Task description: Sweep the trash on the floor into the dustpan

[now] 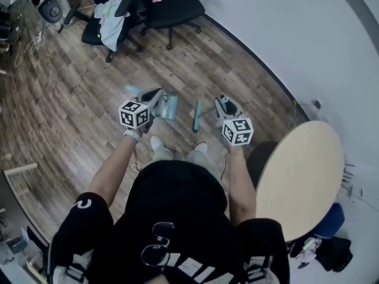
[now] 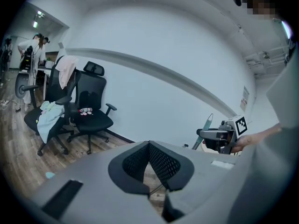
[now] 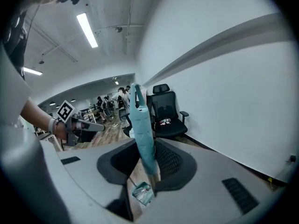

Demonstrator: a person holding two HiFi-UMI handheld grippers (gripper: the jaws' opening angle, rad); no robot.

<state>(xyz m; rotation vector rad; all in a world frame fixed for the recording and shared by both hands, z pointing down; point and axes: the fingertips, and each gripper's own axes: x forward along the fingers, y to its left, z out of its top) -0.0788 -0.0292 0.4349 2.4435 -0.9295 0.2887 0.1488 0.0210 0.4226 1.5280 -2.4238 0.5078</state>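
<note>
Standing on a wooden floor [image 1: 65, 99], the person held a gripper in each hand. The fingers of the right gripper [image 3: 148, 158] [image 1: 224, 103] were clamped on the teal handle of a broom [image 3: 141, 134] [image 1: 196, 114]. The handle stood up between them, and its looped end rose well past the fingertips. Its lower end passed down through the gap at the base of the fingers.

Below those fingers, seen through the same gap, a teal dustpan [image 3: 142, 193] [image 1: 168, 106] lay down at the floor. Something pale was in it, too small to tell. From the head view the dustpan sat between the two pairs of fingers, just beside the left pair.

The fingers of the left gripper [image 2: 149, 147] [image 1: 155, 94] were pressed together tip to tip. They pointed out over the floor toward two black office chairs [image 2: 88, 113] [image 1: 169, 5] against the white wall [image 2: 177, 78]. A pale cloth [image 2: 46, 118] hung on the nearer chair.

To the left of the left fingers and lower down, a small teal scrap [image 2: 50, 175] [image 1: 131, 89] lay on the boards. It was apart from the dustpan.

A round table [image 1: 302, 176] stood to the right of the right fingers, close to the person's elbow.
</note>
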